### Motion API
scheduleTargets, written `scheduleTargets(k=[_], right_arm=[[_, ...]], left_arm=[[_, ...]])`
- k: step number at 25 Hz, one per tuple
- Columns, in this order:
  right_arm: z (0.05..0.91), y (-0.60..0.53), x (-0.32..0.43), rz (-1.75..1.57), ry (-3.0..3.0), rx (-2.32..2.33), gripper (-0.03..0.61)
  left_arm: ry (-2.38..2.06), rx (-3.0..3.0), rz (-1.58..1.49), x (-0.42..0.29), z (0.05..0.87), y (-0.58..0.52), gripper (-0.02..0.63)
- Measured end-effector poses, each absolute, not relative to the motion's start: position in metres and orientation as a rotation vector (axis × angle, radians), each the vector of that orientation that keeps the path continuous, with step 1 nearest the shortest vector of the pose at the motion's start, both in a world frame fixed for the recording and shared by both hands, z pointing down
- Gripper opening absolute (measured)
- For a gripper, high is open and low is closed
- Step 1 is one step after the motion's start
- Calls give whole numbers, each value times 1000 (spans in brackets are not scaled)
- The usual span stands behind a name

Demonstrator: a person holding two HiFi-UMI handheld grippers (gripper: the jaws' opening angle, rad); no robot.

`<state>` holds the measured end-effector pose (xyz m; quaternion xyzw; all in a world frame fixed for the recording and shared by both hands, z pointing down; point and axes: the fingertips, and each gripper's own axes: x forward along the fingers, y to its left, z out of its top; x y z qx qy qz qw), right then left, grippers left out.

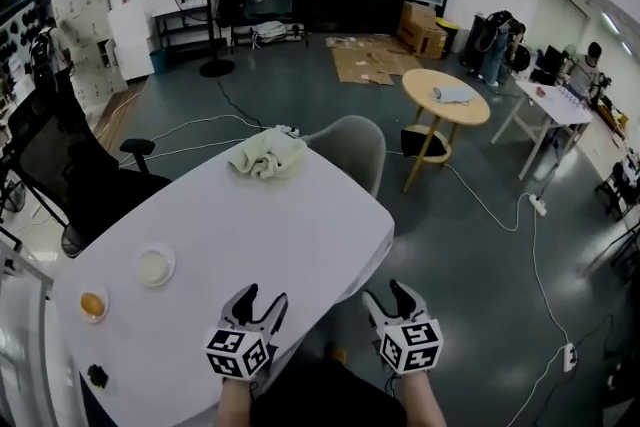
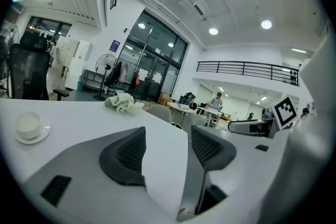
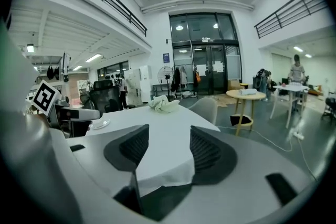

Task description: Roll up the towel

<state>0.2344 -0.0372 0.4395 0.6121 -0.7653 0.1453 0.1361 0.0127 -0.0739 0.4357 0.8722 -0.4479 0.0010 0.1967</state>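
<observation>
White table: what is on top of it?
A crumpled towel at the far end; near the left edge a white saucer, an orange-filled dish and a small dark object. Anything beneath the towel is covered.

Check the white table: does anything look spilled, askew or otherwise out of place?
Only the towel: it lies crumpled in a heap at the far end of the table, not spread flat. Nothing looks spilled or damaged.

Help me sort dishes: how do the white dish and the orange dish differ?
The white dish is larger than the orange dish. The white dish looks pale inside, the orange dish orange. The white dish lies nearer the towel than the orange dish. Both are round, on the table.
</observation>
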Motion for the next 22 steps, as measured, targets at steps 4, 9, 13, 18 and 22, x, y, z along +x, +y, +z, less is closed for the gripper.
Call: scheduleTargets(k=[4, 9, 13, 18, 22], right_arm=[[439, -68, 251, 432, -2249, 1728, 258], [440, -102, 269, 437, -2294, 1673, 258], [449, -125, 277, 440, -2337, 1612, 258], [452, -147, 285, 458, -2373, 1536, 258], [461, -154, 287, 475, -2406, 1492, 258]], left_arm=[[-1295, 2419, 6, 30, 434, -96, 285], [-1342, 2402, 18, 52, 432, -119, 285], [-1407, 2371, 22, 58, 437, -131, 285], [-1489, 2313, 28, 64, 441, -138, 285], [-1576, 2243, 42, 55, 454, -127, 285]])
